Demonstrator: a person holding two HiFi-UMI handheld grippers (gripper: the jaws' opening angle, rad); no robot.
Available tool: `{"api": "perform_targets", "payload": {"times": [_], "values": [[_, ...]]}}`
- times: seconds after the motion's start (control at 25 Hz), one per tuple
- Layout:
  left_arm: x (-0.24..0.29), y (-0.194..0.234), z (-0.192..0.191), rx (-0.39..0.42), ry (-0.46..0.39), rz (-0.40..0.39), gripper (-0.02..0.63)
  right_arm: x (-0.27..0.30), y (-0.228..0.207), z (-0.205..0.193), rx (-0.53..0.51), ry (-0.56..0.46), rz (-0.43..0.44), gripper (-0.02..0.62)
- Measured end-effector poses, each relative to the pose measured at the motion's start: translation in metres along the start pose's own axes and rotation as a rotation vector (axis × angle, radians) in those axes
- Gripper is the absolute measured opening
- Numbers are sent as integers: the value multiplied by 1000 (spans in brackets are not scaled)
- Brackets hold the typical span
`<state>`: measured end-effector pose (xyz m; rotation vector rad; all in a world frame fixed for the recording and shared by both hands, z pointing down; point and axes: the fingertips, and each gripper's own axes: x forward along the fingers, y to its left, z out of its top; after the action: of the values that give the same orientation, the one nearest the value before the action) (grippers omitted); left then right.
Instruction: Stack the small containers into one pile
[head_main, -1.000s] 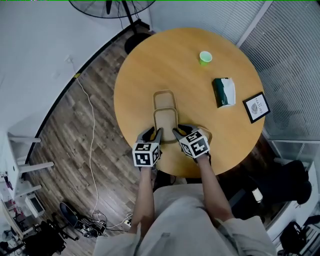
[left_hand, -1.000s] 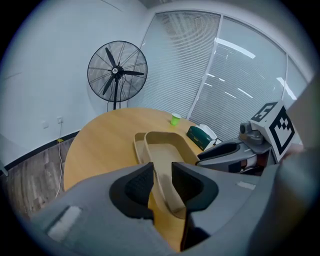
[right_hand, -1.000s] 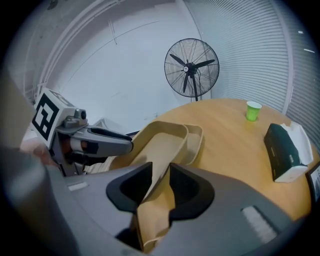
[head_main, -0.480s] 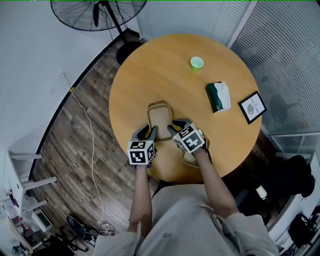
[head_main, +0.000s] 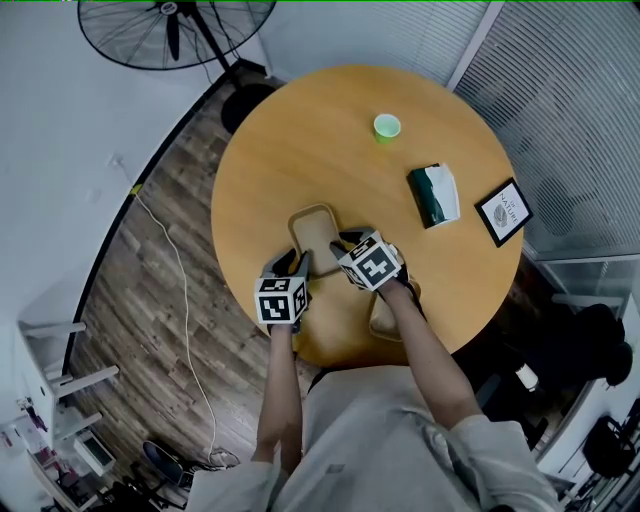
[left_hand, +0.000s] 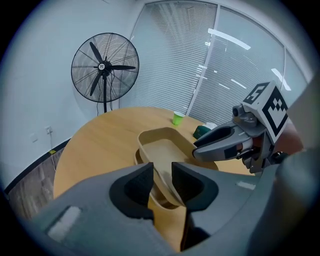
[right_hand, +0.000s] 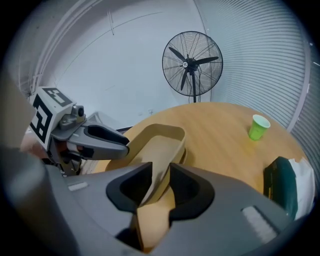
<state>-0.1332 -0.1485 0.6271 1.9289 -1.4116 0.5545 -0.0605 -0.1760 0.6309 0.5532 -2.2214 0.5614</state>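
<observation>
Both grippers hold one tan oblong container (head_main: 314, 233) by its near end, tilted a little. The left gripper (head_main: 300, 264) is shut on its left wall (left_hand: 161, 176). The right gripper (head_main: 341, 249) is shut on its right wall (right_hand: 159, 175). Just below it lies a second tan container, of which only a rim (left_hand: 136, 156) shows; that rim (right_hand: 184, 154) also peeks out in the right gripper view. I cannot tell whether the two touch. A third tan container (head_main: 387, 314) sits near the table's front edge, partly hidden by the right forearm.
The round wooden table (head_main: 290, 140) also carries a green paper cup (head_main: 387, 126), a green and white packet (head_main: 433, 195) and a small framed sign (head_main: 503, 211) at the right. A floor fan (head_main: 170, 30) stands beyond the table, and window blinds run behind it.
The two grippers have carried the held container away from me over the farther container. That one showed clearly beyond it before and now shows only as a rim beneath.
</observation>
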Motion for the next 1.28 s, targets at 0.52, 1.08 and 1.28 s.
{"api": "perform_targets", "payload": {"times": [0.52, 1.08, 1.28], "values": [[18, 9, -5, -8, 46, -9, 120, 18, -9, -11, 88, 65, 28, 110], [17, 6, -19, -32, 58, -12, 120, 15, -4, -21, 130, 101, 66, 131], [21, 6, -25, -41, 68, -16, 121, 18, -7, -25, 144, 106, 53, 148]]}}
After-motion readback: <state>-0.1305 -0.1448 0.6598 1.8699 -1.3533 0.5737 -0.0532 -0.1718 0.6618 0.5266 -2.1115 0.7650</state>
